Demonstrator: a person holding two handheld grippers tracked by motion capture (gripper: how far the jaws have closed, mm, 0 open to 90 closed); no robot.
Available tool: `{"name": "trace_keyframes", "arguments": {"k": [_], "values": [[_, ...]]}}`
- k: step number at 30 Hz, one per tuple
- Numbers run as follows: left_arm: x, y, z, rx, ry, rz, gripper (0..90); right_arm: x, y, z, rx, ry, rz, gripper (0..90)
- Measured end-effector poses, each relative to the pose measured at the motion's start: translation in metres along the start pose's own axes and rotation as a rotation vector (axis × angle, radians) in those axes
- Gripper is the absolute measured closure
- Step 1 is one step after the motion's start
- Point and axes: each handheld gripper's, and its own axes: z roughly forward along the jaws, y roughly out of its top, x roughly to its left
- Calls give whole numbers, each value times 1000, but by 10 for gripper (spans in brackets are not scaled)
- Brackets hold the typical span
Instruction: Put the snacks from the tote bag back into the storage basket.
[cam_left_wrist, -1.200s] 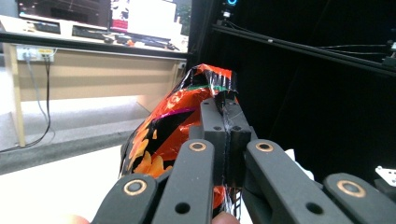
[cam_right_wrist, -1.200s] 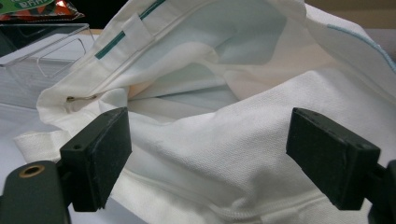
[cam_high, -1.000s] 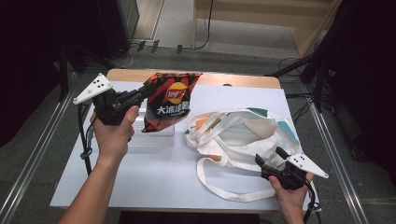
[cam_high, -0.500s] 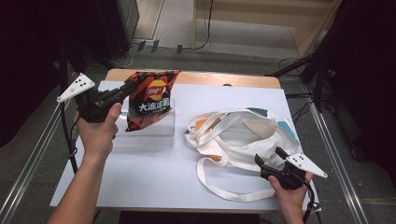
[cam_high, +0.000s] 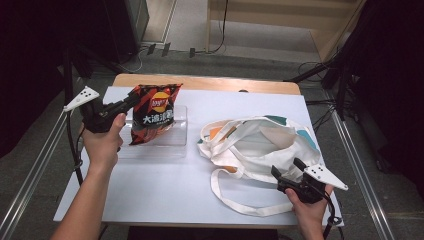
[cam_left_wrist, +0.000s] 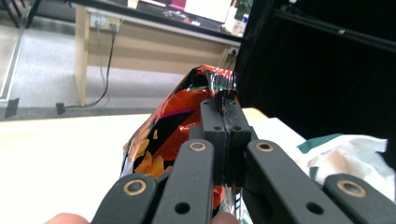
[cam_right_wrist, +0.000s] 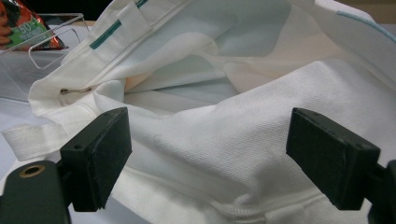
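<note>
While my left gripper (cam_high: 131, 101) has its jaws pinched tight on the top edge of the chip bag (cam_high: 152, 112), the job looks only partly done to me. The chip bag hangs upright from that pinch, over the clear plastic tray (cam_high: 180, 131) that sits near the left side of the table (cam_high: 150, 185), toward the far edge. I cannot tell if the bottom of the chip bag touches the tray or floats just above it. In the left gripper view I see the shiny foil squeezed flat between the two jaws.

My right gripper (cam_high: 289, 170) sits by the near right corner of the table. Its jaws stand wide open, right at the near side of the white cloth bag (cam_high: 260, 145), and they hold nothing. In the right gripper view the cloth lies between and beyond the open jaws, but the pads do not press on it.

The cloth bag lies slumped on the right half of the table, its mouth gaping and its long straps trailing toward the near edge. I can see folds of cloth inside and no goods. The tray has nothing else in it.

I think what is left is to hold the cloth bag open and put the chip bag in.
</note>
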Motion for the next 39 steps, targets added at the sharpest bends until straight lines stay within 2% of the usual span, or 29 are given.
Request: {"name": "trace_keyframes", "arguments": {"k": [3,6,8,10,12,14,16,17,19,21,23,26,28,29,31,32,34,35,39], "values": [[9,-8,3,27,8,-18,900,0,0,0,2,-1,2,145],[16,-13,1,29,6,-34,900,-1,0,0,3,-2,0,145],[19,-16,0,41,40,-34,875,0,-1,1,4,-2,3,145],[21,-21,-1,66,82,-43,735,0,-1,1,5,-2,0,145],[23,-28,-2,87,109,-51,653,0,-1,2,10,-1,-2,145],[24,-36,-3,102,132,-78,520,1,-1,2,12,0,-3,145],[23,-46,-3,123,169,-98,445,1,-1,2,13,-1,-5,145],[23,-46,-3,123,169,-98,412,1,-1,2,13,-1,-5,145],[18,-63,-4,140,205,-119,393,1,-1,2,13,-5,-3,145],[14,-72,-3,149,212,-112,438,0,-2,2,14,-5,-3,146],[12,-74,-2,153,211,-113,538,0,-2,3,18,-4,-1,146],[13,-69,-2,134,213,-117,746,2,-3,4,24,-4,-7,147],[13,-67,-1,137,207,-112,867,3,-3,4,26,-2,-6,146],[12,-65,1,155,197,-87,900,3,-3,4,27,-3,-5,147],[13,-66,2,162,159,-81,900,3,-3,4,28,-4,-8,147],[14,-66,2,165,131,-83,900,2,-3,4,28,-5,-8,147],[18,-68,0,156,30,-101,900,1,-3,4,29,-8,-1,147],[19,-69,-2,156,8,-99,900,1,-3,4,30,-11,-2,148],[21,-69,-8,168,-126,-34,900,1,-4,4,32,-12,-3,148]]}}
